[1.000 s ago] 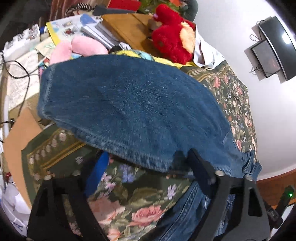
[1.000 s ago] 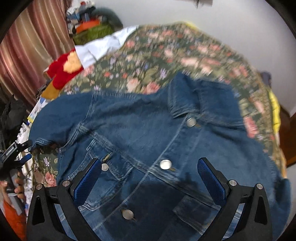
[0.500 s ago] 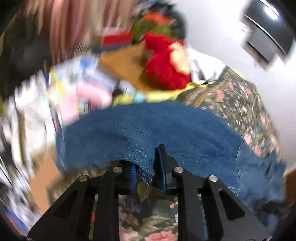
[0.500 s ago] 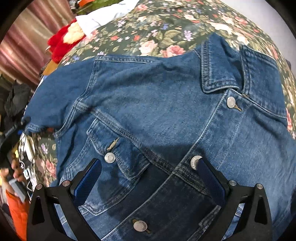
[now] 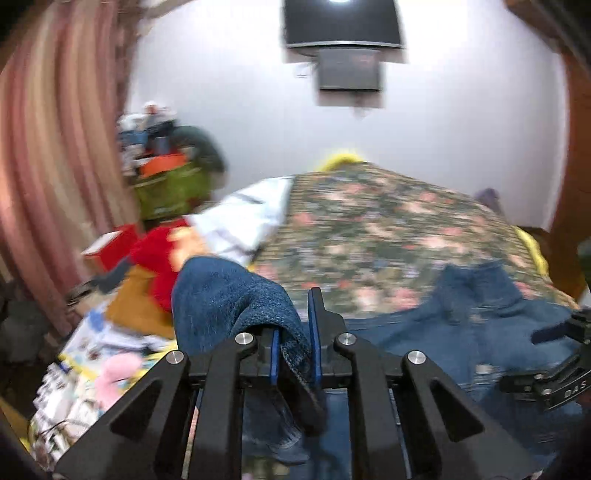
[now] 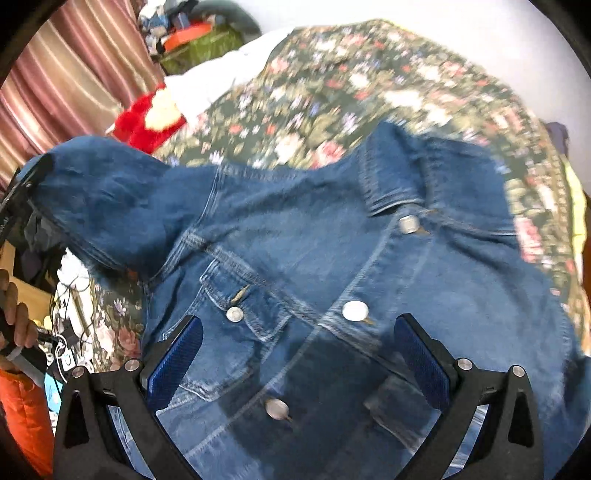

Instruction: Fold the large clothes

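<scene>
A blue denim jacket (image 6: 332,240) lies front up, buttoned, on a floral bedspread (image 6: 369,74). In the left wrist view my left gripper (image 5: 293,332) is shut on the edge of the jacket's sleeve (image 5: 221,295), and the cloth hangs raised off the bed and bunched over the left finger. The right wrist view shows that sleeve (image 6: 103,192) lifted at the left, pulled up from the jacket's shoulder. My right gripper (image 6: 299,325) hovers open over the chest pocket and the button line, with nothing between its pads. The jacket's lower part is hidden.
A red plush toy (image 5: 155,254) and a white cloth (image 5: 247,218) lie at the bed's left edge. Papers and clutter (image 5: 92,354) sit beside the bed, with a pink curtain (image 5: 44,147) behind. A black screen (image 5: 343,22) hangs on the white wall. A hand (image 6: 14,321) shows at left.
My left gripper shut on the sleeve's edge, then rose and rolled, lifting the sleeve off the bed. My right gripper dipped closer to the jacket, drew back, and stayed open.
</scene>
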Tool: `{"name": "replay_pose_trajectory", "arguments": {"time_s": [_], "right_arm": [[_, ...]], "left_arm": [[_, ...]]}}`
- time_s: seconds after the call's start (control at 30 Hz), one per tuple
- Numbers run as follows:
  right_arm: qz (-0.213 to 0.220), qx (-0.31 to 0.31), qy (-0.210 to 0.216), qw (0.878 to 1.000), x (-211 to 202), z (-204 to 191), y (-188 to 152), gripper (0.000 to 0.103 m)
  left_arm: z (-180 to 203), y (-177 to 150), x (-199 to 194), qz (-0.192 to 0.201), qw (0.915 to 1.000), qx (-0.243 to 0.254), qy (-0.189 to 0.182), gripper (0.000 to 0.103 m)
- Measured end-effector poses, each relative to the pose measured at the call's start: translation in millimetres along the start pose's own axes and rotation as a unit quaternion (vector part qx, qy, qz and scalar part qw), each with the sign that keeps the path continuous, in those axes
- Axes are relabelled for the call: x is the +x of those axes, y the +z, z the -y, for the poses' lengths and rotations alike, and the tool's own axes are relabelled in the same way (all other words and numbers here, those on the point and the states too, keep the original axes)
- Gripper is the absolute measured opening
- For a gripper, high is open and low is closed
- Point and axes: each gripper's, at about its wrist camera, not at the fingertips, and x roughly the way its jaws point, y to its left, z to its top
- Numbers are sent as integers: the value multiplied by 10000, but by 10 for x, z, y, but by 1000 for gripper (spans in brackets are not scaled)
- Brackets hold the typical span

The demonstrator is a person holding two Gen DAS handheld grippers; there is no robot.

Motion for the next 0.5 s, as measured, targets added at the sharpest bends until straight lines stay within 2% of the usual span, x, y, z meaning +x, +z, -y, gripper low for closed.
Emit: {"name": "replay_pose_trajectory", "arguments": {"time_s": [0.1,0.2,0.3,0.4,0.47,0.5], "right_arm": [[222,74,-125,9996,-261,151,-69,103],[363,217,-232,9988,-468,352,-190,103],[413,354,-389,9978,-603,533,-313,103],[389,488,-502,9968,-651,712,-450,103],[327,637,-524,9961,-656,828,-536,103],[304,700,-521,9957,-661,880,-580,103]], "left_arm": [[437,-5,134,-313,9977,138,-583,13],[857,-129,339,-768,9902,323,-1117,13],[1277,-393,602,-1535,9736,441,-1634,13],[1571,-691,804,-2175,9574,626,-1790,13],[1700,-849,874,-2414,9499,859,-1792,13],[1735,-916,889,-2510,9471,977,-1744,16]]}}
